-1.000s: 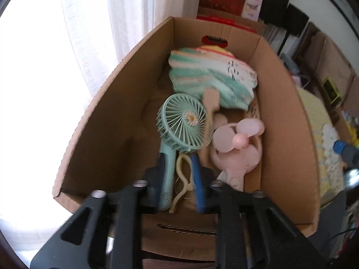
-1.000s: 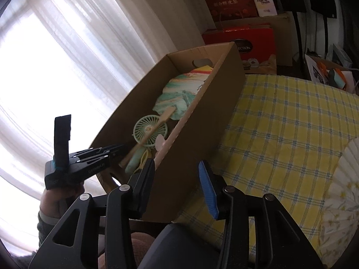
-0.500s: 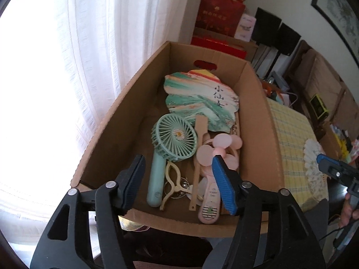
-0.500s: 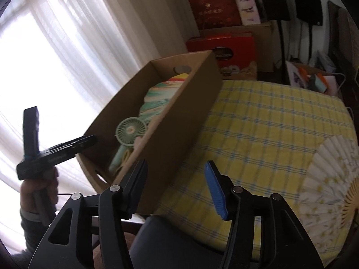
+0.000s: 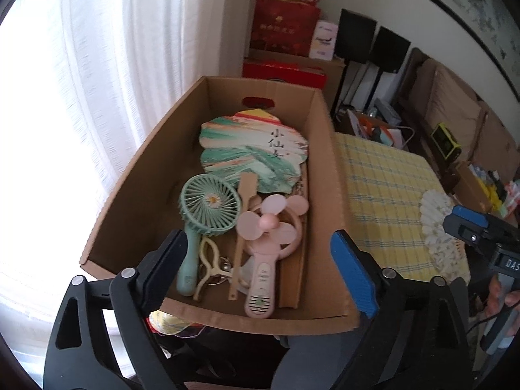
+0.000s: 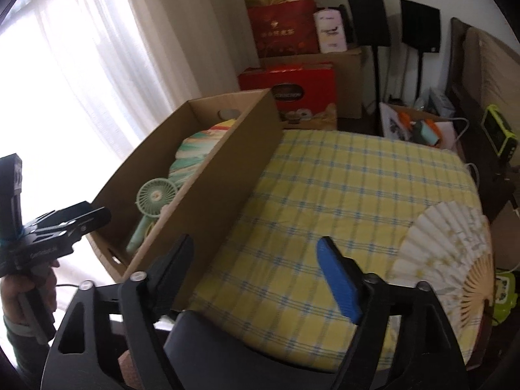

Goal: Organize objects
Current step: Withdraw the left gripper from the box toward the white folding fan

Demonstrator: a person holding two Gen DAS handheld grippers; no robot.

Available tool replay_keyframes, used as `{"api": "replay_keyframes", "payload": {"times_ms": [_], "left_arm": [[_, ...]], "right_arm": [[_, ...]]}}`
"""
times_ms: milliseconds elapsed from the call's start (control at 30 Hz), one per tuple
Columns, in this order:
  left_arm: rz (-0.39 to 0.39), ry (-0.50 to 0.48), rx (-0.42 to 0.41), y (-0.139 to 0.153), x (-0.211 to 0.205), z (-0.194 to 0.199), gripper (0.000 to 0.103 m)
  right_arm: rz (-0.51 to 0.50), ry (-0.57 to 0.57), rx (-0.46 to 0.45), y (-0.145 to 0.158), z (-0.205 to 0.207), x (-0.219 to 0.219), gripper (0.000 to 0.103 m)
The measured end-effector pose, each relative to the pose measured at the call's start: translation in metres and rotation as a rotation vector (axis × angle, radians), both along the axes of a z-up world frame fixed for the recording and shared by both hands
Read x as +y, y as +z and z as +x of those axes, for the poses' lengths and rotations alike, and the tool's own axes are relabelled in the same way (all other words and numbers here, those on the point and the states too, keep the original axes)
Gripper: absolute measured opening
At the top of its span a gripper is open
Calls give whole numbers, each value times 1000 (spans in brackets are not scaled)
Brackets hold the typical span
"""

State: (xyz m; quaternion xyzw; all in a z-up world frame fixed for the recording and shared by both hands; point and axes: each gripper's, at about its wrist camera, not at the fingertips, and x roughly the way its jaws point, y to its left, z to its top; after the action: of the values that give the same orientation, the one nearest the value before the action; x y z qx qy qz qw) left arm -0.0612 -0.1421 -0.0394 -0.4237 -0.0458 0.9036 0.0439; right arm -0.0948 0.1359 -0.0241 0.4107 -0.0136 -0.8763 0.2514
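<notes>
Nearest the cameras, both tools are free: the left gripper (image 5: pixel 258 269) hangs over the near end of the cardboard box (image 5: pixel 328 227) with its fingers spread wide and nothing between them, and the right gripper (image 6: pixel 256 279) hovers over the near edge of the yellow checked tabletop (image 6: pixel 325 195), fingers equally wide apart and holding nothing. Inside the box, going back from its near wall, lie a cream hair claw (image 5: pixel 209 268), the green handheld fan (image 5: pixel 208 214), a pink handheld fan (image 5: pixel 268 230) and, furthest in, a painted paddle fan (image 5: pixel 250 152) whose wooden handle reaches forward between the two small fans. That much looks sorted. Out on the tabletop, near its right edge and well apart from the box, a white folding fan (image 6: pixel 445 250) lies spread open; it appears to be the one piece left to put away, and the right gripper is the closer to it. Beyond stand red gift boxes (image 6: pixel 286 91), not clearly part of the job.
</notes>
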Motion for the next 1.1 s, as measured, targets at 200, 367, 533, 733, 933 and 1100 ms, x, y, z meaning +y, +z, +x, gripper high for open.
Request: {"api": "replay_keyframes", "payload": {"times_ms": [200,367,533,733,933,1100], "left_arm": [[-19,-6,18,7,18,3,97],[-21,-32,21,10,32,5,102],[-38,-78,25,12,52,9,103],[-52,-126,17,10,77,11,103],[-76,-196,13,7,107,14,103],[-82,-228,9,3,129,13,103]], "right_arm": [[24,-59,22,6,0,19,87],[40,-93,27,8,2,33,94],[65,-123,38,8,4,44,102],[112,-154,51,7,7,56,102],[135,-173,50,3,10,68,102],[133,-200,45,0,11,80,102]]}}
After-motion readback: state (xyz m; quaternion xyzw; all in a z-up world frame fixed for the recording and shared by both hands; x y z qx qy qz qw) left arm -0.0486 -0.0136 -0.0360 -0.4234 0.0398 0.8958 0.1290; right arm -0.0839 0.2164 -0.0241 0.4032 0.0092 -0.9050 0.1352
